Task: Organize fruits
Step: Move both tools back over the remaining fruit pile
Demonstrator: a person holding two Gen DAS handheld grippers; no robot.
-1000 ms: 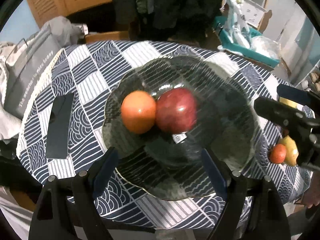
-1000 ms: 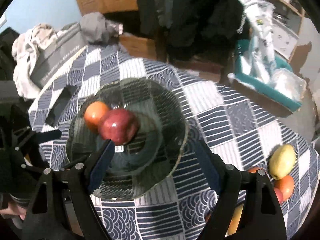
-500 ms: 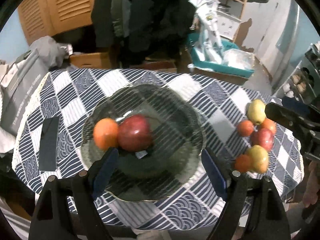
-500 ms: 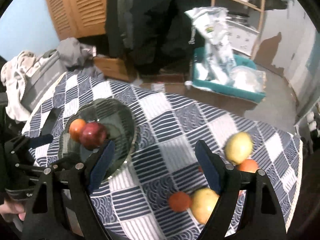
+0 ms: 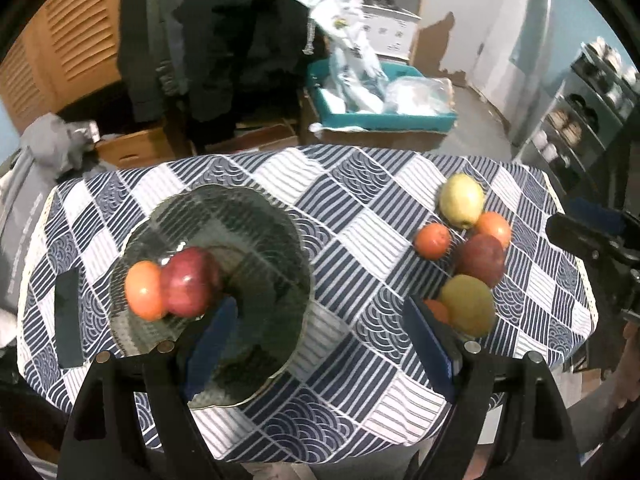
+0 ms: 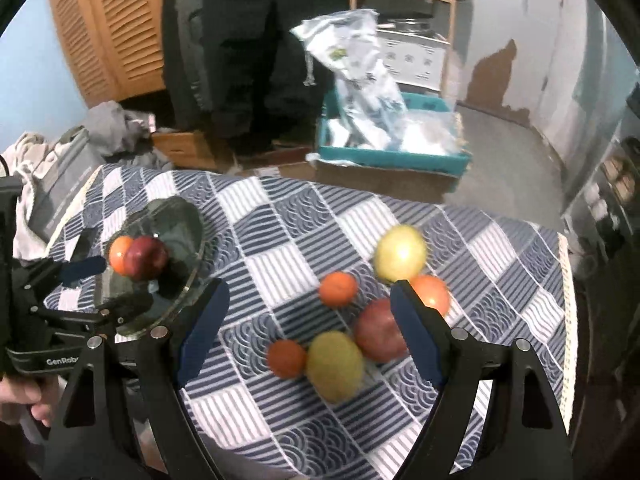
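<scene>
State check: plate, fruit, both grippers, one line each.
glass plate: on the tablecloth, holds two fruits
red apple: on plate, touching the orange fruit
orange fruit: on plate
loose fruit cluster: six pieces on the cloth, off the plate
left gripper: open, nothing held
right gripper: open, nothing held

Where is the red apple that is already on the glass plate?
In the left wrist view the red apple sits on the left part of the glass plate, touching an orange fruit on its left.
</scene>
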